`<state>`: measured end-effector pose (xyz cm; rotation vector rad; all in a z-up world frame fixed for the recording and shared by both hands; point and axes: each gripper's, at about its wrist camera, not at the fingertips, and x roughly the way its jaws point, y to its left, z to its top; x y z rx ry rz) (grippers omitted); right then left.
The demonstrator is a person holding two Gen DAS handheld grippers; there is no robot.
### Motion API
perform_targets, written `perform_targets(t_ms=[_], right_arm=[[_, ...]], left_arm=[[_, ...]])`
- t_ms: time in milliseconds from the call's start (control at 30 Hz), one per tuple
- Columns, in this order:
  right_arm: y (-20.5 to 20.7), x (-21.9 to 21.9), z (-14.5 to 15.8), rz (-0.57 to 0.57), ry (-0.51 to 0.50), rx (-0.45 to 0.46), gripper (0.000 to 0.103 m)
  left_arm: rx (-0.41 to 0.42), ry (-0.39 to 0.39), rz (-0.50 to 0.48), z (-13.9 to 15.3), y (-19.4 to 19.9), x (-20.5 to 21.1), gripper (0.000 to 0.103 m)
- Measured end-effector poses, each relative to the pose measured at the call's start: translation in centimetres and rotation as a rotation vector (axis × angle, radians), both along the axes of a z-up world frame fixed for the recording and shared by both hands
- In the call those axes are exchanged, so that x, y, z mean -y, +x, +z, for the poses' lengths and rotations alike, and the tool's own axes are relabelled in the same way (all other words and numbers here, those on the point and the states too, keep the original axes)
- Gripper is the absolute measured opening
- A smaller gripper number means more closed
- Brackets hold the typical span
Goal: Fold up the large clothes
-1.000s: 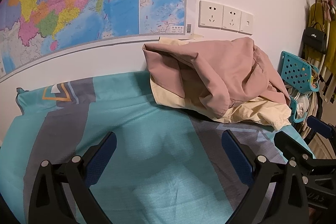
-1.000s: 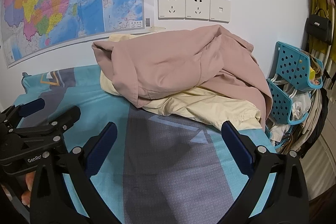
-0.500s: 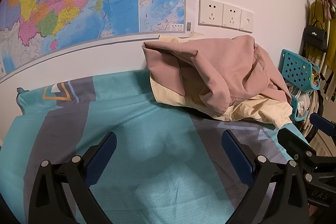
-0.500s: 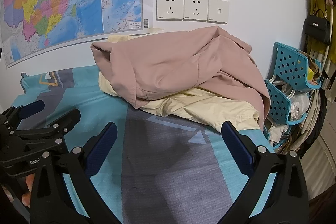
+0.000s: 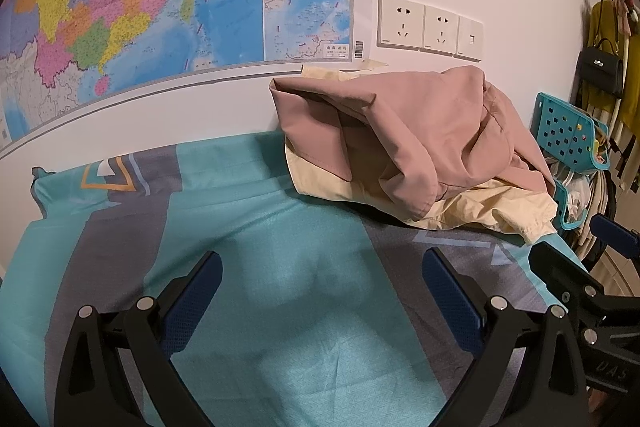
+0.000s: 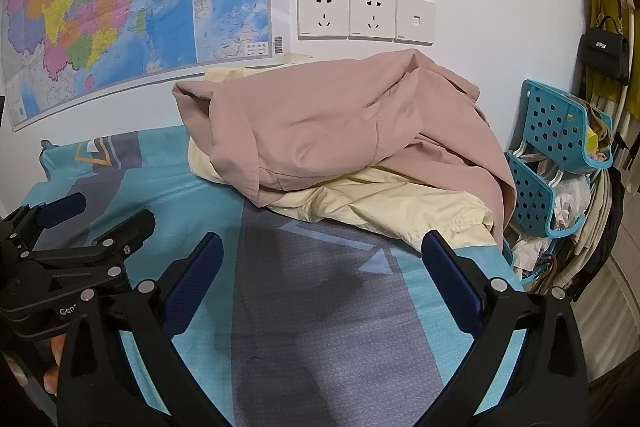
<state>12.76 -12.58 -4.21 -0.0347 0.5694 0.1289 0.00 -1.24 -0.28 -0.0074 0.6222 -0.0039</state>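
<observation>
A big crumpled pink cloth garment (image 5: 404, 139) lies in a heap in the upper right of the left wrist view, on top of a pale yellow cloth garment (image 5: 488, 207). Both rest on the bed with its teal and grey patterned sheet (image 5: 256, 211), pushed up against the white wall. The left gripper (image 5: 320, 293) sits low in the frame over the bare sheet, its blue-padded fingers (image 5: 192, 301) spread wide and holding nothing. In the right wrist view the right gripper (image 6: 322, 277) is also low in the frame, fingers (image 6: 450, 279) wide apart with nothing in them, and the clothes pile is in the middle, a little way past them. A colourful paper map (image 6: 120, 3) hangs at the upper left, and white wall sockets (image 6: 364, 15) sit above the pile. A blue plastic rack with holes (image 6: 556, 143) stands at the right edge.
</observation>
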Motion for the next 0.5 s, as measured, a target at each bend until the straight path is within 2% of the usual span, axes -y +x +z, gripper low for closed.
perform_targets(t_ms=[300,500], right_arm=[[0.2,0.1,0.0,0.005,-0.003,0.006,0.098],[1.2,0.0,0.1,0.029,-0.050,0.033,0.098]], left_arm=[[-0.004,0.000,-0.003,-0.1,0.2,-0.1,0.097],[-0.010,0.000,-0.006,-0.5,0.9,-0.2,0.097]])
